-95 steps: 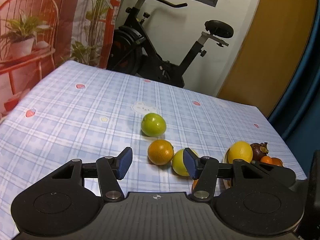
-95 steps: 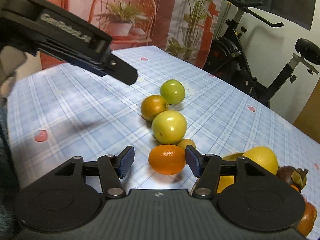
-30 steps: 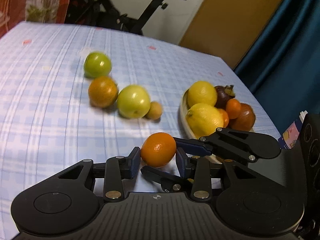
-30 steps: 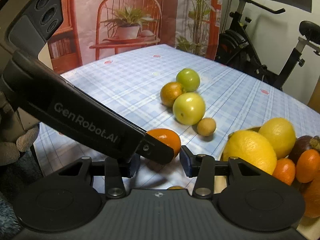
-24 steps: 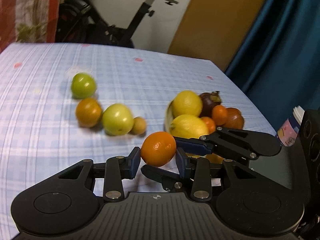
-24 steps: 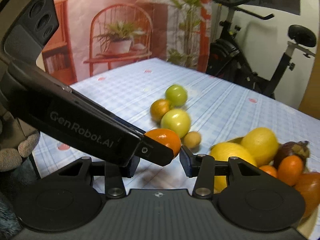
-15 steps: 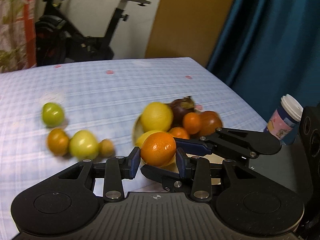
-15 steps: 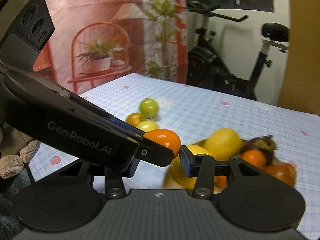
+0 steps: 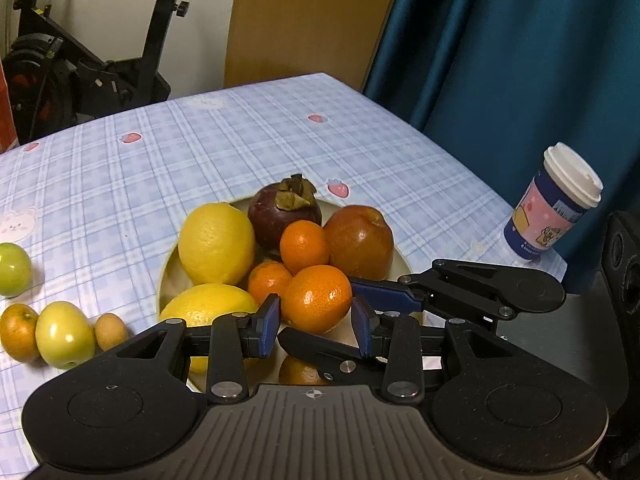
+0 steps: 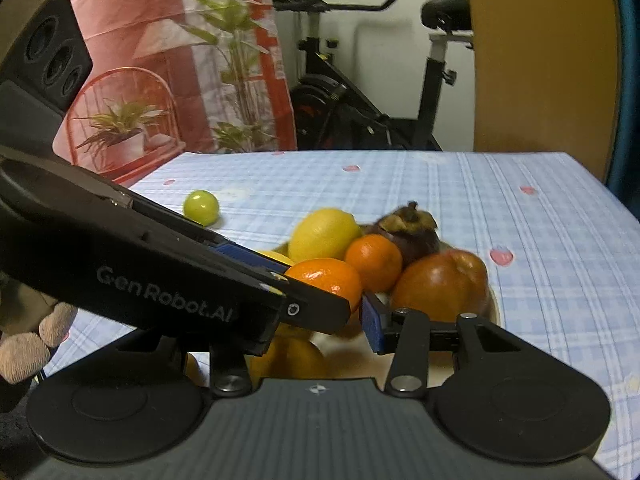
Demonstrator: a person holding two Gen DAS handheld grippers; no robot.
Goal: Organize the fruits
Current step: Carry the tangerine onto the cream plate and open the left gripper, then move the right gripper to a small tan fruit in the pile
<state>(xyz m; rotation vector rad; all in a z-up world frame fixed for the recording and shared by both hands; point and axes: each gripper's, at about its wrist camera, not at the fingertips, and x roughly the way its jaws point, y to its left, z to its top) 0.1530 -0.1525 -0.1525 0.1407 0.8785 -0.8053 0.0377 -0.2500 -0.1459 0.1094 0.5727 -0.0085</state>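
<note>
A round orange (image 9: 316, 298) hangs just above the fruit plate (image 9: 400, 256), close to its front side. My left gripper (image 9: 316, 322) is shut on it, blue pads (image 9: 272, 320) pressing its left and right sides. My right gripper (image 10: 320, 316) is shut on the same orange (image 10: 328, 280), crossing the left one; one finger (image 9: 384, 292) lies behind the fruit and one beneath it. In the right wrist view its left pad is hidden behind the left gripper's arm. The plate holds two lemons (image 9: 216, 244), a mangosteen (image 9: 284, 212), small oranges (image 9: 304, 246) and a red-brown fruit (image 9: 360, 240).
Left of the plate on the checked cloth lie a green fruit (image 9: 14, 268), an orange fruit (image 9: 18, 332), a yellow-green apple (image 9: 64, 334) and a small brown fruit (image 9: 110, 330). A lidded paper cup (image 9: 556, 208) stands at the table's right edge. An exercise bike (image 10: 360, 112) stands beyond.
Both grippers, shut on the orange, have carried it up off the cloth and rightwards until it hangs over the plate. Both wrists have rolled; the loose fruits have slid to the left of view.
</note>
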